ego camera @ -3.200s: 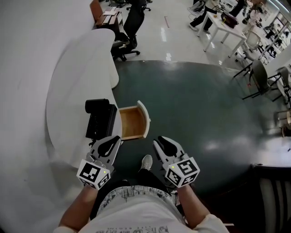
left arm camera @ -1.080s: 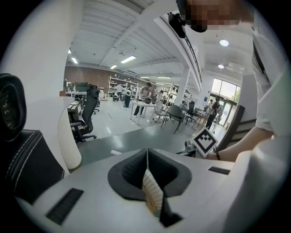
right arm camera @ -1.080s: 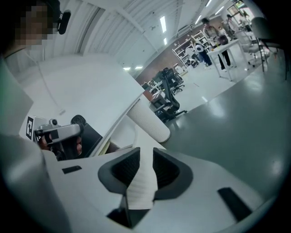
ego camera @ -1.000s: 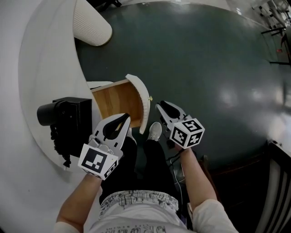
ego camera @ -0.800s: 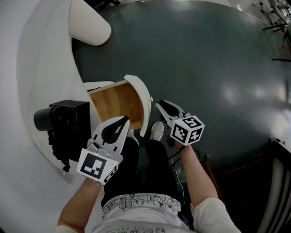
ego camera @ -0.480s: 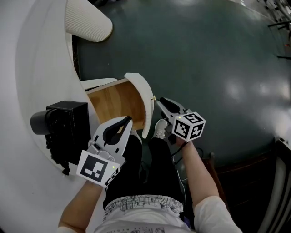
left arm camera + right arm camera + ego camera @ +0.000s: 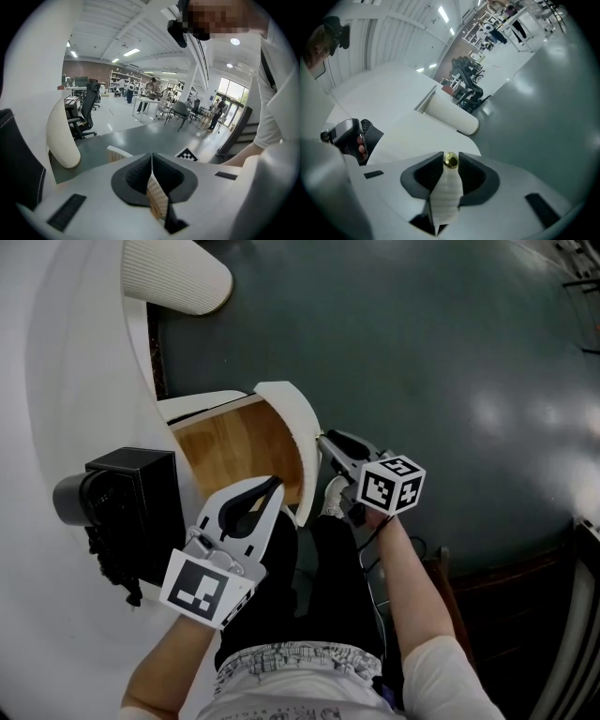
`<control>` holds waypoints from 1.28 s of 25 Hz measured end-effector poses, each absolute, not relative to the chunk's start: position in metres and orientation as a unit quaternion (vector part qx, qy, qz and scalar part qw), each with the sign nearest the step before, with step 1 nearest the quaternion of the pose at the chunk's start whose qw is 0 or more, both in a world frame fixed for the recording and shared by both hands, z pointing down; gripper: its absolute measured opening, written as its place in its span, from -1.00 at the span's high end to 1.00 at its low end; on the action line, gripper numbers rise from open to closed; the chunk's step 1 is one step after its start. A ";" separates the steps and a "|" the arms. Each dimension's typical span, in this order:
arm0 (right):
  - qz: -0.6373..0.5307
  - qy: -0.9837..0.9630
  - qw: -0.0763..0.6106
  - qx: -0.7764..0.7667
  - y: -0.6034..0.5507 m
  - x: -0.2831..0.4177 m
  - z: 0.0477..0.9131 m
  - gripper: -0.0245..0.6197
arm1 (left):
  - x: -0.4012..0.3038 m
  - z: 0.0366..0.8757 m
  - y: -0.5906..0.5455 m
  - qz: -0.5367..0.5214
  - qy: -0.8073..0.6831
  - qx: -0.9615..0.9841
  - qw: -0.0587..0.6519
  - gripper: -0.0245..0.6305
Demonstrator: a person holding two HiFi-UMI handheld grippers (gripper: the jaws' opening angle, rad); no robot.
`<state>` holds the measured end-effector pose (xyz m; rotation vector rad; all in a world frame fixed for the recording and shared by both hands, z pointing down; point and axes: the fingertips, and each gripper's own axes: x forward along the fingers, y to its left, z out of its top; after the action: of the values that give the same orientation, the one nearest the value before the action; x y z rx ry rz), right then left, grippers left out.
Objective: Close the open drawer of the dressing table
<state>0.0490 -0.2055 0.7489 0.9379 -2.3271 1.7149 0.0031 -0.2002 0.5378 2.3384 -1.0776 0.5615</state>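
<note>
The dressing table's drawer [image 7: 234, 451] stands pulled out, its wooden inside showing behind a curved, ribbed white front [image 7: 298, 423]. My right gripper [image 7: 323, 439] is at the outer face of that front. In the right gripper view its jaws are opening, with the small gold knob [image 7: 450, 160] between the tips of the right gripper [image 7: 450, 154] and the ribbed front [image 7: 446, 197] running down between the pads. My left gripper [image 7: 275, 484] hovers just in front of the drawer's near corner, its tips together and nothing held. The left gripper [image 7: 151, 157] shows a strip of the ribbed front through its gap.
The white curved dressing table [image 7: 75, 381] fills the left side. A black boxy device [image 7: 122, 498] sits on it beside the drawer. A ribbed white rounded panel [image 7: 178, 273] stands at the top. My legs and a shoe [image 7: 335, 495] are below the drawer, on dark floor [image 7: 450, 352].
My right gripper has sunk and closed in on the drawer front, up to the knob. The left gripper has dropped slightly. The drawer stays open as before.
</note>
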 end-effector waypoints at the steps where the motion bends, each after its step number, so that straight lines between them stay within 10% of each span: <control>1: 0.565 -0.764 0.051 0.306 -0.205 0.048 0.750 0.59 | 0.003 0.538 -0.201 0.206 -0.396 0.859 0.251 0.85; 32: 0.566 -0.793 0.051 0.220 -0.187 -0.065 0.746 0.60 | -0.041 0.519 -0.186 0.222 -0.443 0.832 0.250 0.85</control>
<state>-0.0645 -0.1869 0.7459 0.6684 -2.4140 1.7211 -0.0410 -0.1856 0.5191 2.2657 -1.2051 0.6038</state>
